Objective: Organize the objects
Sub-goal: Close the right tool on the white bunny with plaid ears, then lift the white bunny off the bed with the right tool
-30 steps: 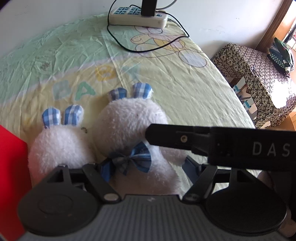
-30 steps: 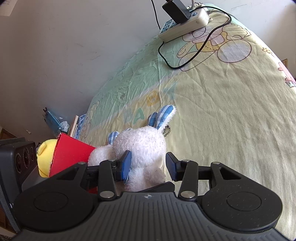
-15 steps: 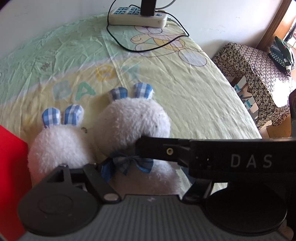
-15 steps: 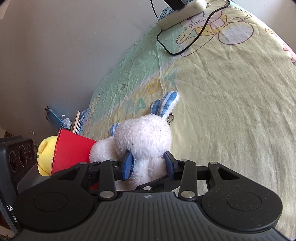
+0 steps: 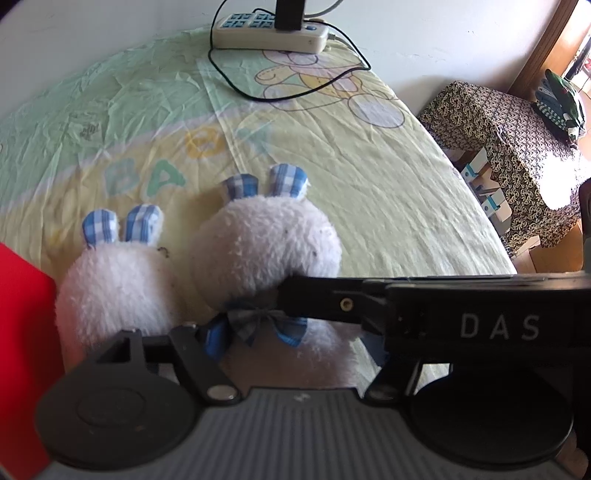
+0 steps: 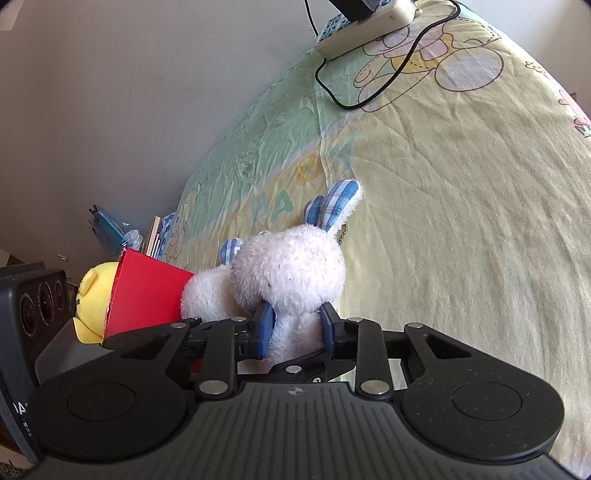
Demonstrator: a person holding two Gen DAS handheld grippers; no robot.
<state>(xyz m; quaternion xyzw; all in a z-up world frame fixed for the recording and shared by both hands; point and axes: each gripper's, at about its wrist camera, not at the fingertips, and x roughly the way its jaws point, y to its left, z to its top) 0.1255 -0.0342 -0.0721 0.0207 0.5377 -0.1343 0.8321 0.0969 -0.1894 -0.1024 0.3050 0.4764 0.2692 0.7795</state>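
Squeezing the larger plush rabbit
Your right tongs are closing, pads pressing its body; your left tongs are closing around it too.

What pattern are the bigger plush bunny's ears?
Blue and white check on the ears of the bigger plush bunny, clearest in the left wrist view.

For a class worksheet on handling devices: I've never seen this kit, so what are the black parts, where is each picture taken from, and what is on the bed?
Each picture comes from a camera on a hand-held two-finger gripper, looking along its fingers. In the right view, the right gripper is closing its blue pads on the larger white plush bunny. In the left view, the left gripper is closing around the same bunny; whether it grips is unclear. The black bar marked DAS is the other gripper. On the bedsheet also lie a smaller bunny and a power strip.
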